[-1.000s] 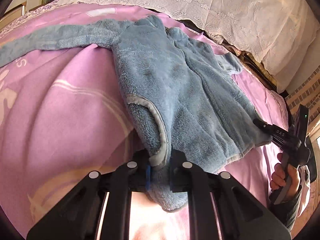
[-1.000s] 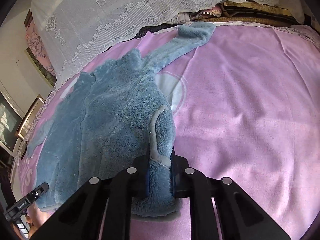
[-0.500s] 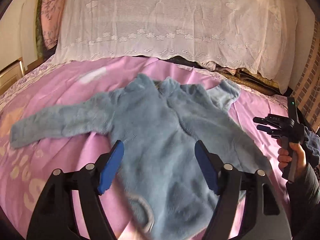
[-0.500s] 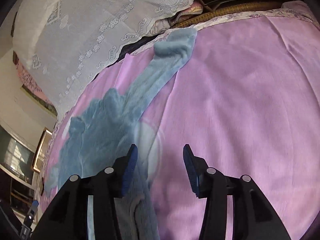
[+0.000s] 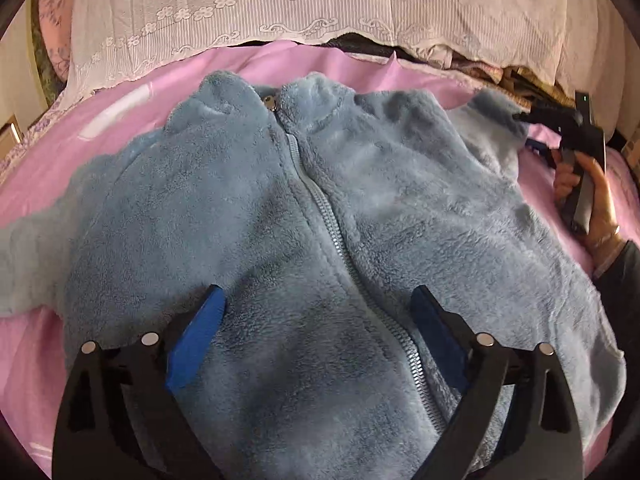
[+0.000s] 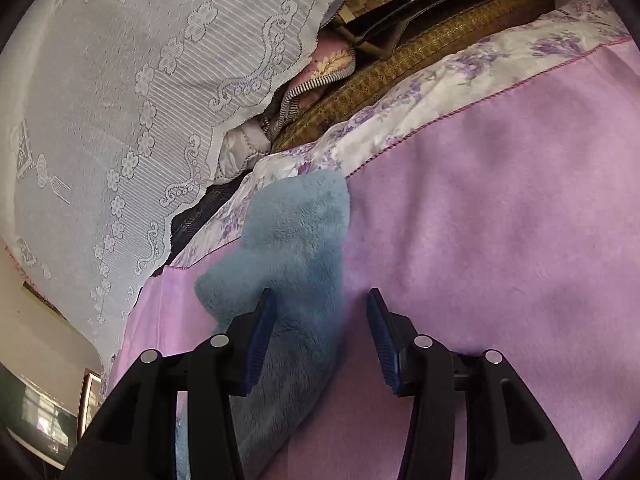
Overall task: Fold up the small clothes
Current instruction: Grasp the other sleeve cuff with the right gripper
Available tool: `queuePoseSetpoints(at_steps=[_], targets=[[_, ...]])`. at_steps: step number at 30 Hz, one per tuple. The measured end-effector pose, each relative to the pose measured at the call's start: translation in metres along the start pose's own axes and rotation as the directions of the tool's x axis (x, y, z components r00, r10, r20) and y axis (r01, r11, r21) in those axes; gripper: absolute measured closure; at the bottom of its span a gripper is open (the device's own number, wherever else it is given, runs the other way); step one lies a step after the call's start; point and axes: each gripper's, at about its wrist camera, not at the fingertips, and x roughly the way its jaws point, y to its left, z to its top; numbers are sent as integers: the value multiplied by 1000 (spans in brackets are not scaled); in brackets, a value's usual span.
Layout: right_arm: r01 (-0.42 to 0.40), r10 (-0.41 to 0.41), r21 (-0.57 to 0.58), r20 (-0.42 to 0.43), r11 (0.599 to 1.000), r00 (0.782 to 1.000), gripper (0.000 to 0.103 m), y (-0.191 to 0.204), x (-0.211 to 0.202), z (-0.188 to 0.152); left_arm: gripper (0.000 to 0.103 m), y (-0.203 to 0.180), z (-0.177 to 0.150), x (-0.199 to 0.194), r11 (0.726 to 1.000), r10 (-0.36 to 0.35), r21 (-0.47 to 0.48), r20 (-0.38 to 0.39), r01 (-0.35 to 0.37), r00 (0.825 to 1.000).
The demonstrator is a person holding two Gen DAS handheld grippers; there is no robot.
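A fluffy blue zip-up jacket (image 5: pixel 320 200) lies front side up on the pink bedspread (image 5: pixel 40 168), collar toward the far side. My left gripper (image 5: pixel 318 292) hovers over its chest, straddling the zipper (image 5: pixel 332 236). Its jaws are opening wide and the pads press on nothing. In the right wrist view, my right gripper (image 6: pixel 320 292) stands open over the end of the jacket's sleeve (image 6: pixel 296 232). The sleeve lies loosely between the jaws, close to the left pad. The right gripper (image 5: pixel 524 118) also shows at the far right of the left wrist view, held by a hand (image 5: pixel 596 200).
A white lace cloth (image 5: pixel 320 0) covers a pile along the far edge of the bed. Beside it are a woven mat (image 6: pixel 420 52) and folded bedding. A floral border (image 6: pixel 440 92) edges the bedspread (image 6: pixel 500 220).
Both grippers let go of the jacket's bottom corners and opened. The left moved forward over the chest. The right swung out to the end of the sleeve.
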Motion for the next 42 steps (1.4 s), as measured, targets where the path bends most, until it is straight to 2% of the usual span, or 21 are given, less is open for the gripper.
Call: queuePoseSetpoints(at_steps=[1,2,3,6,9,12,14,15,16,17,19,21,24,27,28,30,33,35,38,41,42], targets=[[-19,19,0,3,1000,1000,62,0,1,2,11,1,0,0,1000,-2,-4,-1,2,1000],[-47,47,-4,7,999,999,91,0,-3,2,11,4,0,0,1000,-14,-17,-1,14,1000],[-62,63,-10,45,998,997,96,1,-14,2,11,8,0,1,999,-25,-36,0,25,1000],[67,-61,-21,204,998,977,97,-2,-48,7,11,15,0,0,996,-47,-72,2,47,999],[211,-225,102,163,972,961,96,-37,-44,5,11,16,0,-1,995,-50,-81,9,51,999],[144,-169,194,117,970,979,89,-59,-46,5,11,15,-1,-1,996,-42,-74,8,42,999],[206,-253,228,198,952,947,72,-61,-69,0,11,16,-1,-3,996,-41,-74,14,42,999],[257,-319,252,248,933,915,66,-58,-83,-6,11,17,1,-6,996,-37,-76,24,38,999],[256,-324,251,283,933,903,66,-53,-95,-11,11,20,2,-12,996,-28,-82,47,32,999],[194,-247,202,288,960,925,66,-41,-101,-14,11,23,3,-20,996,-12,-91,80,19,997],[58,-56,-9,178,998,982,66,5,-102,-27,11,36,9,-38,994,25,-112,155,-8,988],[-47,51,-256,6,965,999,60,64,-93,-60,7,54,16,-45,989,48,-148,180,-21,983],[-187,79,-476,-238,860,968,51,125,-66,-119,7,88,21,-29,974,58,-222,89,-36,994],[-212,-23,-538,-397,816,917,48,135,-31,-155,7,121,20,10,950,-36,-311,-65,14,997],[-188,-47,-526,-401,830,915,49,126,-22,-153,7,124,20,12,945,-40,-327,-59,18,997],[-196,29,-382,-401,903,916,69,99,-28,-131,7,121,20,8,949,12,-316,-37,-23,999],[-53,13,-173,-222,983,975,74,42,-66,-100,7,122,18,6,945,33,-324,-27,-40,999],[-78,62,-91,-163,993,985,73,20,-93,-95,7,124,17,-10,939,23,-344,52,-4,998],[-115,101,-98,-140,988,985,58,23,-117,-106,7,115,15,-32,939,-74,-325,125,112,989],[-158,111,-213,-215,964,970,57,59,-123,-136,7,89,8,-33,922,-242,-291,84,256,967],[-169,107,-263,-234,950,966,57,71,-126,-146,7,78,4,-30,924,-265,-271,56,270,963]])
